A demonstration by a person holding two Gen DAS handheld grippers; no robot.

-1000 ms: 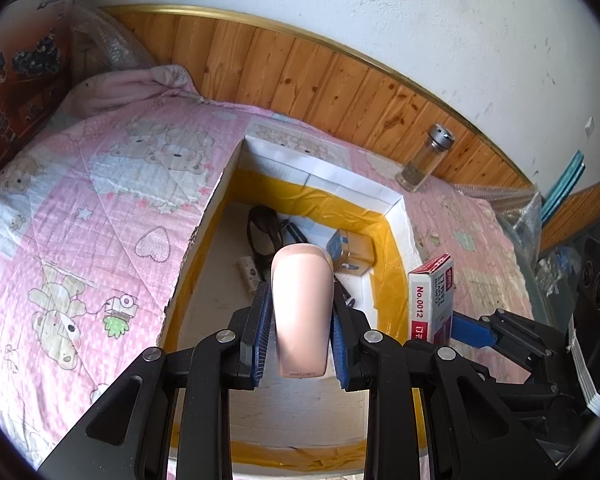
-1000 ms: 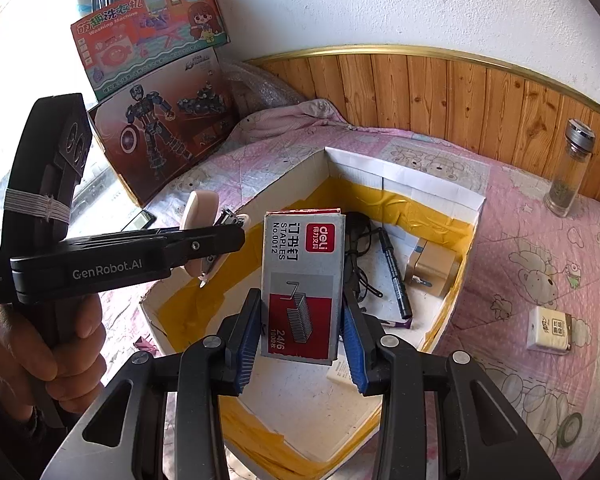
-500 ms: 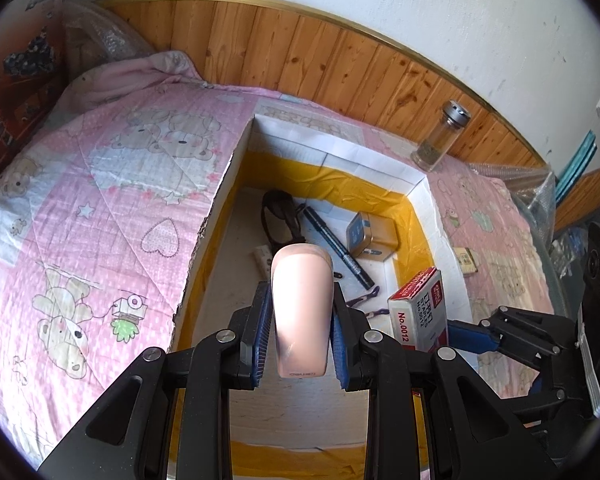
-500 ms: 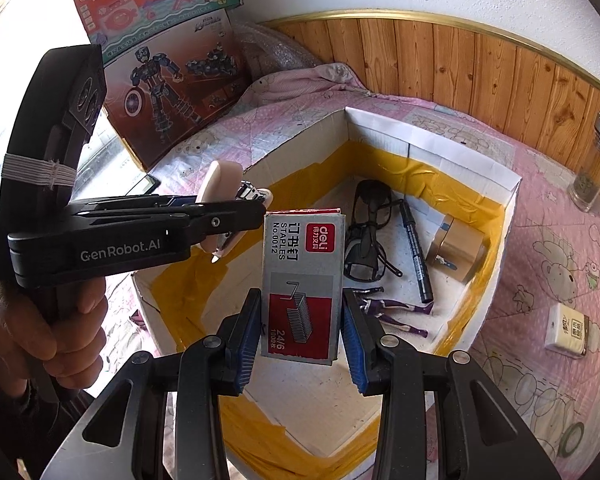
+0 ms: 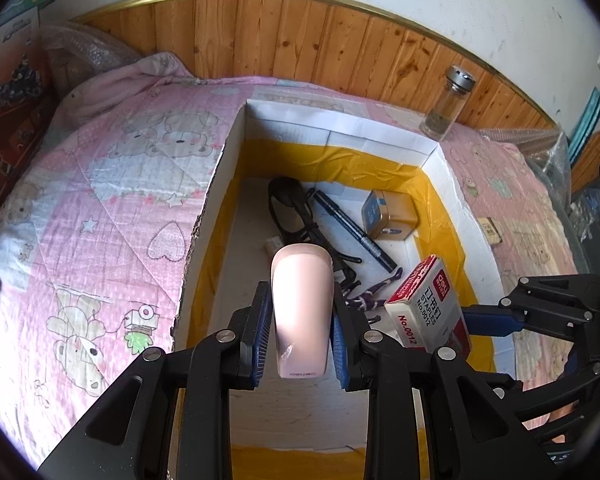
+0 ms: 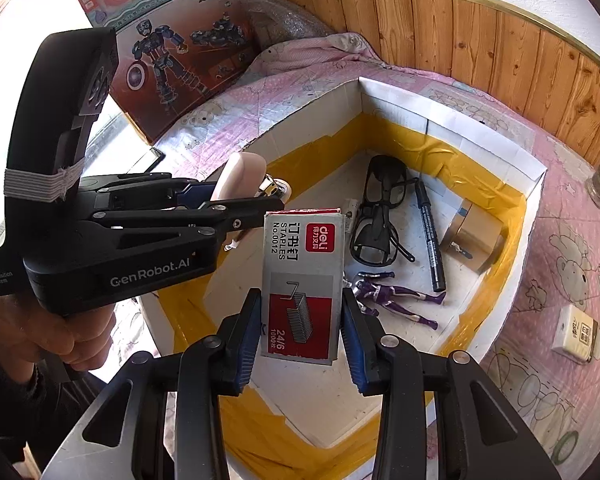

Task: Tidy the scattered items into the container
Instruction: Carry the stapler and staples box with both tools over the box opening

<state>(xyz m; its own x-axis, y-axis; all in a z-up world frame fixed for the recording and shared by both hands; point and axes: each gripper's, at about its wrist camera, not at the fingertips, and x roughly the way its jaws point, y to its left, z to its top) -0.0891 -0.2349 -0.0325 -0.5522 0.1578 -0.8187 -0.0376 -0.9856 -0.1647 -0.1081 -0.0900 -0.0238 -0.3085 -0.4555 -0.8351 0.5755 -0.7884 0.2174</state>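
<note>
Staples first: our right tool (image 6: 300, 336) is clamped on the red-and-grey cardboard staple box (image 6: 302, 284), held upright over the white foam container with yellow tape lining (image 5: 340, 128) so it can drop straight in. Our left tool (image 5: 300, 340) pinches a pale pink rounded plastic stapler (image 5: 302, 308) the same way, nose down above the floor. Black glasses (image 6: 376, 216), a marker and a purple figurine already sit inside. The staple box looks crisp, "No.0012" printed on it.

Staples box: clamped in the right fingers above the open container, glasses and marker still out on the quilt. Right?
Not quite. The right wrist view shows the glasses and marker already inside the container. The staples box is indeed clamped in the right gripper above it.
</note>
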